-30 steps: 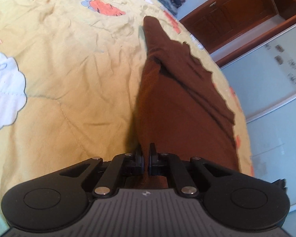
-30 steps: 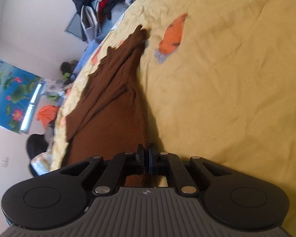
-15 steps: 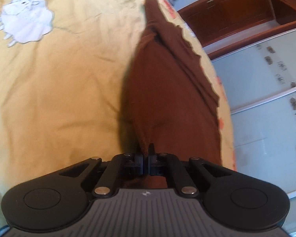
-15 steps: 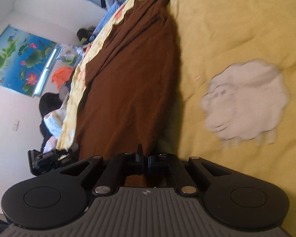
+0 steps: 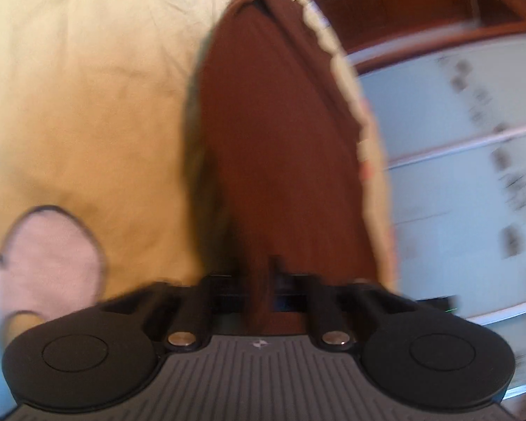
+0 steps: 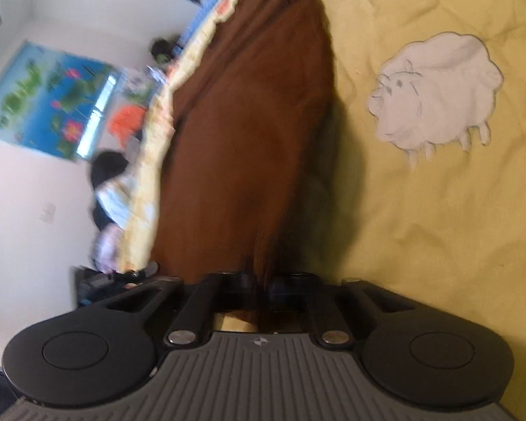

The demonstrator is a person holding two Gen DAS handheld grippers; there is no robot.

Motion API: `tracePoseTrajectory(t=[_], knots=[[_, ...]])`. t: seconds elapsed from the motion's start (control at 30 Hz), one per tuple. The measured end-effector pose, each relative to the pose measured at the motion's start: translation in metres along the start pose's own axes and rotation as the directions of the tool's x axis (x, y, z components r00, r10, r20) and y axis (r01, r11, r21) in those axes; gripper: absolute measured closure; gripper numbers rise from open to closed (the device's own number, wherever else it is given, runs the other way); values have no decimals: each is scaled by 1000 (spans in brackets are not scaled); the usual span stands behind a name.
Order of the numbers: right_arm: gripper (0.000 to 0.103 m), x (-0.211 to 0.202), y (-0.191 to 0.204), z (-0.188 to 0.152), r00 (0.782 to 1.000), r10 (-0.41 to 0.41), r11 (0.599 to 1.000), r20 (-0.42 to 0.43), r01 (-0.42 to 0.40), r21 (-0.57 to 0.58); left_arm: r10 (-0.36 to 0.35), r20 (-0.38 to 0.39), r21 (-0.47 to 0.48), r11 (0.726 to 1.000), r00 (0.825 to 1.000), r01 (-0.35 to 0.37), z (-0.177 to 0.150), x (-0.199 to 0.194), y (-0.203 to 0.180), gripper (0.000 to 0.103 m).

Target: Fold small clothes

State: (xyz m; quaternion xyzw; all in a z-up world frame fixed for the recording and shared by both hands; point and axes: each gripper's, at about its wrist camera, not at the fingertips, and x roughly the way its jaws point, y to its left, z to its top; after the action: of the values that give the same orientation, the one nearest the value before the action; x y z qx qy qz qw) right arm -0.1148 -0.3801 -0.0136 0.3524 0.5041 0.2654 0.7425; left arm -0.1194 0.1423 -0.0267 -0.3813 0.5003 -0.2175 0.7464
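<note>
Both views are motion-blurred; findings are limited accordingly.

Left gripper (image 5: 261,273): jaws pressed together, pinching the near edge of the dark brown knit garment (image 5: 273,147). From the nip the cloth runs toward twelve o'clock, taut, over the yellow quilted bedspread (image 5: 87,98). A pale pink appliqué patch (image 5: 49,245) sits at nine o'clock on the spread. At three o'clock, off the bed, stands a frosted glass wardrobe door (image 5: 456,175).

Right gripper (image 6: 263,282): jaws likewise closed, pinching another part of the same garment's (image 6: 249,133) near edge. The cloth extends toward twelve o'clock along the bed's edge. A white sheep-shaped appliqué (image 6: 435,87) lies at two o'clock on the bedspread (image 6: 420,228). A blue lotus-pond wall poster (image 6: 49,101) hangs at ten o'clock.

Assessment: the garment is gripped at two points so its free edge stays spread and level while being carried. The far end appears to rest on the bed as an anchor. This suggests a fold in progress. Whether the near edge is lifted clear of the spread cannot be determined.
</note>
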Motion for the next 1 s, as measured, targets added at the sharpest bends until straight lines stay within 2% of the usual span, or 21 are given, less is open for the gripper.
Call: tracePoseTrajectory(t=[0.1, 0.13, 0.23, 0.27, 0.3, 0.33, 0.37, 0.4, 0.43, 0.47, 0.5, 0.53, 0.6, 0.63, 0.7, 0.77, 0.9, 0.97, 1.0], knots=[[92, -26, -1, -4, 998, -56, 998, 37, 57, -31, 76, 7, 50, 996, 997, -76, 0, -19, -1, 99], [94, -34, -7, -8, 996, -79, 996, 37, 80, -34, 78, -2, 51, 996, 997, -77, 1, -23, 3, 99], [98, -35, -19, -12, 998, -46, 999, 31, 46, 3, 60, -27, 45, 997, 998, -59, 6, -23, 8, 97], [95, -32, -18, -10, 998, -50, 999, 28, 50, 1, 65, -52, 68, 996, 996, -61, 10, -24, 6, 97], [83, -31, -16, -7, 998, -53, 999, 20, 53, -7, 75, -77, 91, 994, 994, -68, 16, -25, 2, 95], [77, -33, -11, -2, 998, -61, 998, 19, 61, -17, 97, -81, 100, 991, 992, -88, 29, -30, -1, 94], [55, -37, -6, 7, 996, -80, 996, 43, 82, -34, 113, -64, 111, 988, 992, -105, 42, -36, -6, 92], [38, -42, 0, 19, 991, -103, 992, 86, 109, -59, 125, -19, 138, 983, 992, -121, 58, -45, -12, 87], [37, -48, 6, 33, 984, -119, 987, 133, 132, -90, 144, 39, 175, 973, 989, -148, 76, -51, -20, 74], [38, -49, 14, 52, 976, -135, 978, 170, 158, -133, 175, 111, 218, 956, 978, -196, 97, -53, -31, 64], [38, -47, 22, 73, 967, -158, 965, 201, 194, -176, 202, 180, 254, 936, 963, -244, 120, -52, -44, 40], [38, -42, 31, 96, 957, -177, 950, 230, 227, -214, 214, 259, 299, 910, 942, -288, 143, -47, -59, 30], [38, -21, 50, 145, 945, -185, 914, 270, 267, -307, 202, 375, 382, 856, 905, -350, 185, -28, -88, 30], [38, -7, 57, 170, 945, -177, 898, 276, 270, -348, 188, 403, 416, 834, 896, -363, 206, -12, -102, 30], [38, 27, 67, 222, 944, -181, 878, 277, 282, -387, 156, 428, 480, 795, 890, -370, 244, 26, -127, 30], [38, 59, 69, 272, 939, -202, 864, 277, 304, -402, 149, 416, 525, 766, 897, -371, 280, 71, -145, 30], [39, 126, 66, 354, 917, -283, 857, 280, 373, -356, 243, 356, 615, 667, 902, -422, 333, 166, -170, 32], [39, 154, 64, 379, 914, -305, 856, 267, 386, -345, 284, 348, 638, 627, 894, -447, 348, 202, -177, 32], [39, 166, 64, 388, 912, -314, 852, 264, 393, -346, 291, 334, 651, 617, 897, -443, 355, 218, -182, 32]])
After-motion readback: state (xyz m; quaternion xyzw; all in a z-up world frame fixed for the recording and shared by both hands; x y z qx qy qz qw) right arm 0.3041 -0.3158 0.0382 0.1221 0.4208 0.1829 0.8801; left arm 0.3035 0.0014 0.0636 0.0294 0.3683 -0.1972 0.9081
